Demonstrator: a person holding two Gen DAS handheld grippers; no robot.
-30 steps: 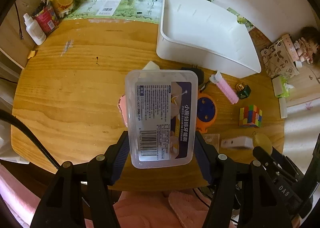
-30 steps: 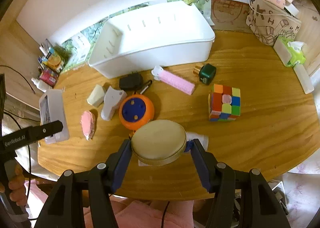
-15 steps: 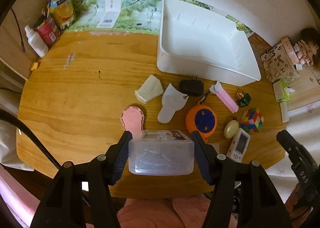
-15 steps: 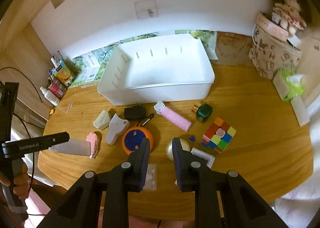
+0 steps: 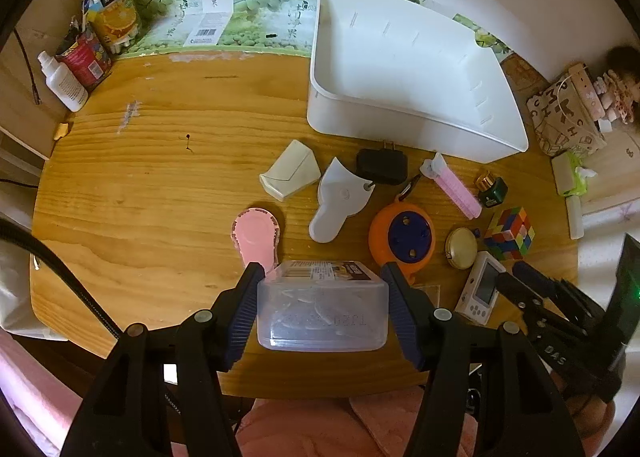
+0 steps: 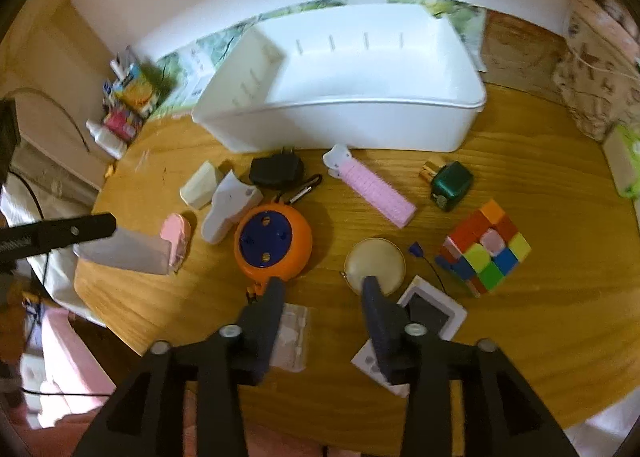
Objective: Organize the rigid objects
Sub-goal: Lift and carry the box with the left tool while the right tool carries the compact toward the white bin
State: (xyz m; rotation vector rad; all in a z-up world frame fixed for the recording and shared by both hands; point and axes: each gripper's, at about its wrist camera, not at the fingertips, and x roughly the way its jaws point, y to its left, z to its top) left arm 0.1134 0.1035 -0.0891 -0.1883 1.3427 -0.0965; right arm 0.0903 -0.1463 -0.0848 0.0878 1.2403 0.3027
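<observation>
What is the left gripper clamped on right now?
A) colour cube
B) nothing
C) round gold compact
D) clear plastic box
D: the left gripper has both pads pressed on the sides of the clear plastic box, while the round gold compact and colour cube lie on the table.

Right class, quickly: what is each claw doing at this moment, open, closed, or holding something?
Left claw: closed on the clear plastic box.
Right claw: open, jaws just widening, nothing between them; the round gold case lies on the table beside it.
</observation>
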